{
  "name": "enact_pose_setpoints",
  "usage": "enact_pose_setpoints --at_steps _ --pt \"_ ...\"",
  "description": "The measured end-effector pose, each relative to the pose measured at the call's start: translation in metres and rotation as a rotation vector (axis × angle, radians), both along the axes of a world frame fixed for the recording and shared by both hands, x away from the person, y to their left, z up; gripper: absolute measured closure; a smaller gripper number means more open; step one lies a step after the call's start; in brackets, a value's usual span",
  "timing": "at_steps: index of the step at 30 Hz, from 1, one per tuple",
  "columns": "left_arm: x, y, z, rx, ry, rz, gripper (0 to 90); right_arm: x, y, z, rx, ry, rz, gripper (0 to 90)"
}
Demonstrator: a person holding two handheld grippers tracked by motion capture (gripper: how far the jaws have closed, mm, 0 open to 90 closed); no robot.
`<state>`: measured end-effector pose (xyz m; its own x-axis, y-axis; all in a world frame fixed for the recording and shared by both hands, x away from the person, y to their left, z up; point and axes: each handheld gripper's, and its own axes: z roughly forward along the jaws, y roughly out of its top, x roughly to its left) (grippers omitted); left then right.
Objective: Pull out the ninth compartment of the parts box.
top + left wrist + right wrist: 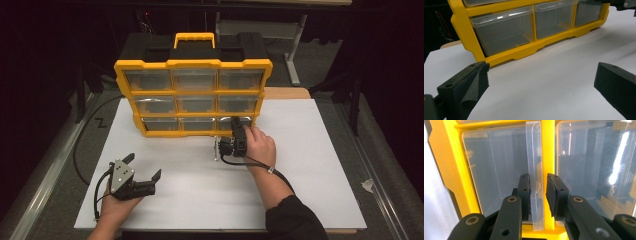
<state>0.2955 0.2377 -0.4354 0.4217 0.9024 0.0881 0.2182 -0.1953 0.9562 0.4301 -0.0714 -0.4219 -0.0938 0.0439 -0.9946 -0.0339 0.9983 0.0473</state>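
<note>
White table [310, 165]; perhaps crumpled paper [367, 185] beside it.

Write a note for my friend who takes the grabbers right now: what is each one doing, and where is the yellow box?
Left gripper: open, holding nothing, low over the white table, in front of the yellow organizer.
Right gripper: at the organizer's bottom right drawer, jaws either side of that clear drawer's front lip; one pad touches, the other has a small gap, so not clamped yet.
Organizer: stands upright at the table's back, nine clear drawers, all looking pushed in.
Done: right gripper lined up on the lip.
Left: probably close on the lip and pull the drawer out.
</note>
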Motion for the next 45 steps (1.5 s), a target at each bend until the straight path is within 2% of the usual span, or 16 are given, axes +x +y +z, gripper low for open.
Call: enact_pose_setpoints --at_steps 3,7,12,21,22,23,25,29,32,34,36,38,39,42,43,45 --pt "0.000 0.001 0.000 -0.002 0.000 0.003 0.3 -0.001 0.000 0.000 -0.008 0.004 0.013 81.3" --pt "0.000 0.000 0.000 0.000 0.000 0.001 0.3 -0.004 0.000 0.001 -0.010 0.025 0.000 81.6" --pt "0.000 0.001 0.000 0.000 -0.001 0.002 0.3 -0.006 -0.001 0.001 -0.019 0.009 0.022 81.6" --pt "0.000 0.002 0.001 -0.003 -0.004 0.004 0.3 -0.018 -0.003 0.001 -0.014 0.018 0.025 81.2" --pt "-0.001 0.002 0.001 -0.003 -0.004 0.005 0.3 -0.018 -0.004 0.002 -0.014 0.018 0.033 80.2" --pt "-0.001 0.002 0.001 -0.003 -0.004 0.005 0.3 -0.019 -0.003 0.002 -0.011 0.041 0.019 77.3" --pt "-0.001 0.002 0.001 -0.003 -0.004 0.007 0.3 -0.018 -0.003 0.003 -0.008 0.029 0.034 69.9" --pt "-0.001 0.002 0.001 -0.002 -0.003 0.008 0.3 -0.017 -0.003 0.002 0.000 0.050 0.026 58.0" --pt "-0.001 0.002 0.001 -0.002 -0.004 0.008 0.3 -0.013 -0.003 0.003 -0.011 0.053 0.024 54.9" --pt "-0.001 0.002 0.001 -0.002 -0.004 0.007 0.3 -0.013 -0.002 0.005 -0.025 0.071 0.009 54.3" --pt "-0.001 0.002 0.001 -0.002 -0.004 0.007 0.3 -0.010 -0.002 0.006 -0.030 0.091 0.000 55.4" --pt "0.000 0.002 0.001 -0.002 -0.003 0.007 0.3 -0.009 -0.003 0.006 -0.030 0.111 -0.011 60.8" --pt "0.000 0.002 0.001 -0.003 -0.003 0.007 0.3 -0.009 -0.003 0.006 -0.030 0.111 -0.011 60.8" --pt "0.000 0.002 0.001 -0.003 -0.003 0.006 0.3 -0.010 -0.003 0.008 -0.044 0.112 -0.017 71.1" --pt "-0.001 0.002 0.001 -0.003 -0.004 0.006 0.3 -0.011 -0.003 0.008 -0.038 0.089 -0.011 77.1" --pt "-0.001 0.002 0.001 -0.004 -0.004 0.006 0.3 -0.012 -0.003 0.009 -0.039 0.098 -0.017 77.3"
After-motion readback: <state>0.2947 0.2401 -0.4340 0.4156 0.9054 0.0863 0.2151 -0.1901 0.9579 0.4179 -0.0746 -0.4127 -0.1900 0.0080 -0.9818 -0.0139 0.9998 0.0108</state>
